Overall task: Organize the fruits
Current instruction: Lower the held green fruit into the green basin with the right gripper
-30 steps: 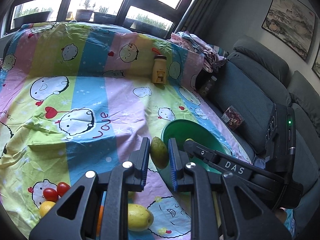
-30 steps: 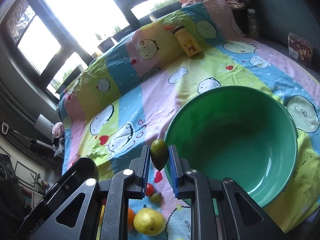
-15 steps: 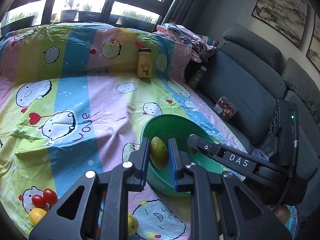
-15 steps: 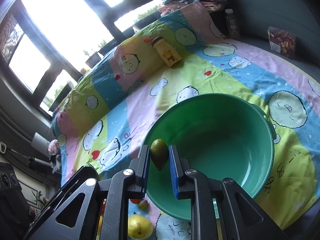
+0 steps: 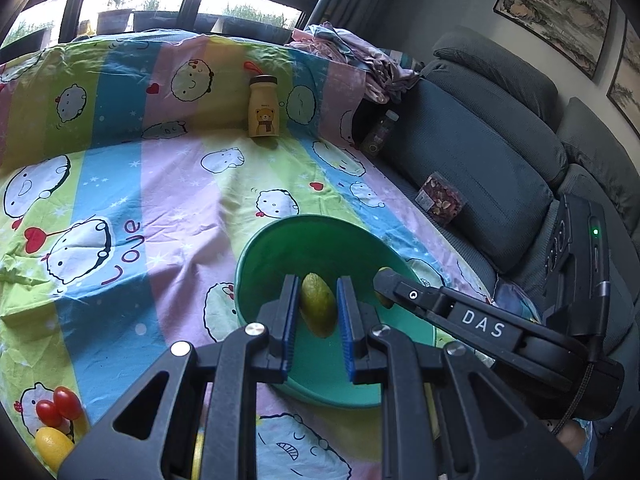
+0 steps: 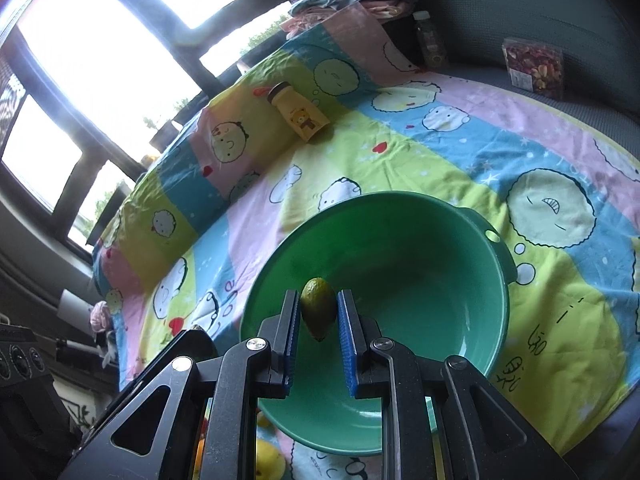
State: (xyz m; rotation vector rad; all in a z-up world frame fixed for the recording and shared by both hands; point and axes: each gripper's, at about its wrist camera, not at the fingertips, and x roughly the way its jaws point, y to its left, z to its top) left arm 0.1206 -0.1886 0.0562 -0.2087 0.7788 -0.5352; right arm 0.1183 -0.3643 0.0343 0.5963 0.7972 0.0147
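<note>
The left gripper (image 5: pixel 318 312) had its jaws clamped on a green oval fruit (image 5: pixel 318 310), held above the green bowl (image 5: pixel 280 248). The right gripper (image 6: pixel 319 314) likewise gripped a second green fruit (image 6: pixel 318 308) over the bowl's interior. The bowl rested on a cartoon-print sheet (image 5: pixel 160 200). Two cherry tomatoes (image 5: pixel 56 406) and a lemon (image 5: pixel 52 442) lay together, well apart from the bowl.

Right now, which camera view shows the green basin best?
The right wrist view: the green basin shows nearly its whole rim, one handle and its bare inside. In the left wrist view the green basin is half hidden behind both grippers; only its far rim and part of the inside show.
</note>
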